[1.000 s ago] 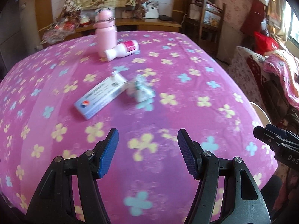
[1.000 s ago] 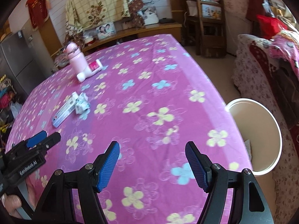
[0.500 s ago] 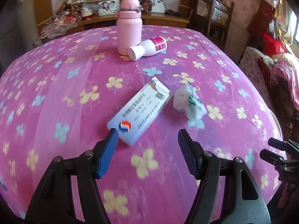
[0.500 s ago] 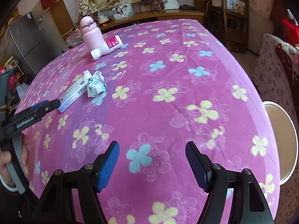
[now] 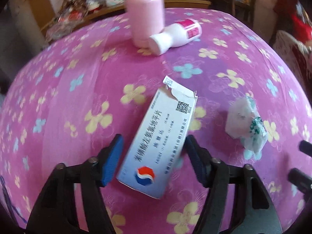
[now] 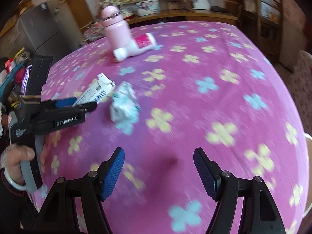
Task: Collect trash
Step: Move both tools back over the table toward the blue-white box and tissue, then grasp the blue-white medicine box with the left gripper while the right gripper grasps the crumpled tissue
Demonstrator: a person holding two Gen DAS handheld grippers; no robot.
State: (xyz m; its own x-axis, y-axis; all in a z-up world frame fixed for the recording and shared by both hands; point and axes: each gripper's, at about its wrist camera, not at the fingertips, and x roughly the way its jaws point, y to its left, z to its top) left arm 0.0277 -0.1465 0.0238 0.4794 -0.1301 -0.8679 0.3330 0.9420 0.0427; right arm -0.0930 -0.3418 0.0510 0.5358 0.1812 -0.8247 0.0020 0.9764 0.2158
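A torn white medicine box (image 5: pixel 156 146) lies flat on the pink flowered tablecloth (image 5: pixel 81 89). My left gripper (image 5: pixel 154 159) straddles its near half. The jaws are closing; the left pad still shows a gap to the box. Right of the box lies a crumpled white-and-green paper wad (image 5: pixel 245 124). In the right wrist view, the left gripper (image 6: pixel 83 103), held by a hand (image 6: pixel 17 159), sits over the box (image 6: pixel 95 92) beside the wad (image 6: pixel 123 105). My right gripper (image 6: pixel 159 171) hovers open over bare cloth, short of the wad.
A pink flask (image 5: pixel 145 11) stands at the table's far side. A white bottle with a pink label (image 5: pixel 175 36) lies against it. A white bin rim (image 6: pixel 308 136) shows past the table's right edge. Shelves and a wooden chair (image 6: pixel 269 19) stand behind.
Both grippers have moved forward and down toward the trash. The box now lies between the left fingers, which have narrowed slightly. The right jaws keep the same width.
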